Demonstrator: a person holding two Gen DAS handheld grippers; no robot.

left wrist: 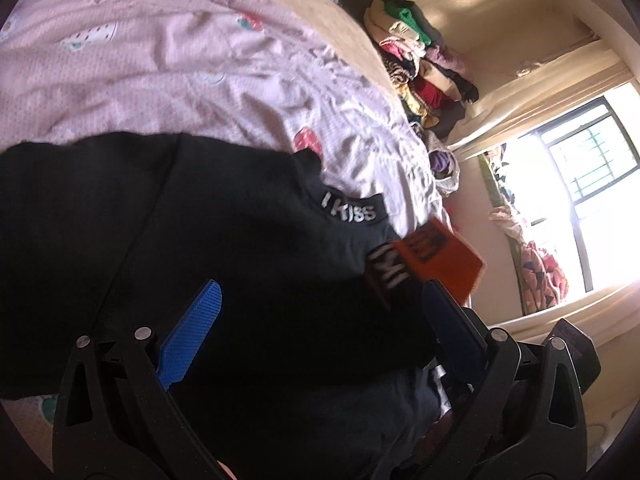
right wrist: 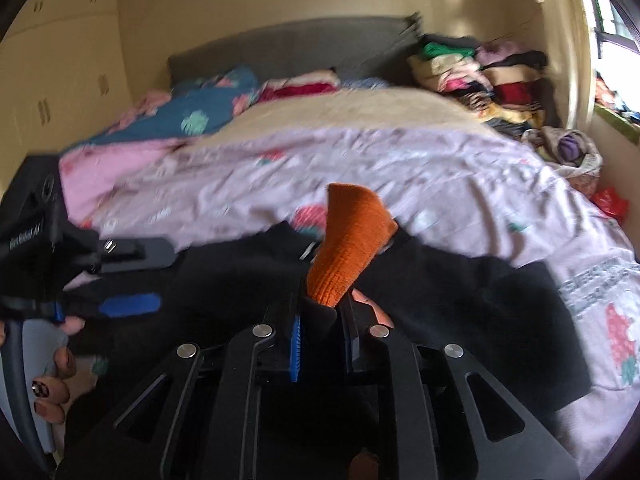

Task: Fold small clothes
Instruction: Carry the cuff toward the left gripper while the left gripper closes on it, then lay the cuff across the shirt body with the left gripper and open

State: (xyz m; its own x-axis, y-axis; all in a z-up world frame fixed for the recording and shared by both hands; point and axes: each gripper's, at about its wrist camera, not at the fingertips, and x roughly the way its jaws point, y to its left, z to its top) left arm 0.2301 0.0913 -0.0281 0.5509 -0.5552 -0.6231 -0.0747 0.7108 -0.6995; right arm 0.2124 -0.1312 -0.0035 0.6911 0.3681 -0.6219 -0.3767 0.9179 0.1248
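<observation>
A: Count?

B: One black garment lying spread on the pink strawberry sheet of the bed, with one orange cuff. One clothes pile sitting by the far wall. Two grippers.

A: Right gripper?

B: Pointing down at the bed, jaws nearly together, pinching the black fabric at the base of the orange cuff, which is sticking up between them.

A: Left gripper?

B: Angling down over the garment, jaws standing wide apart, gripping nothing. A hand is wrapping its handle.
</observation>
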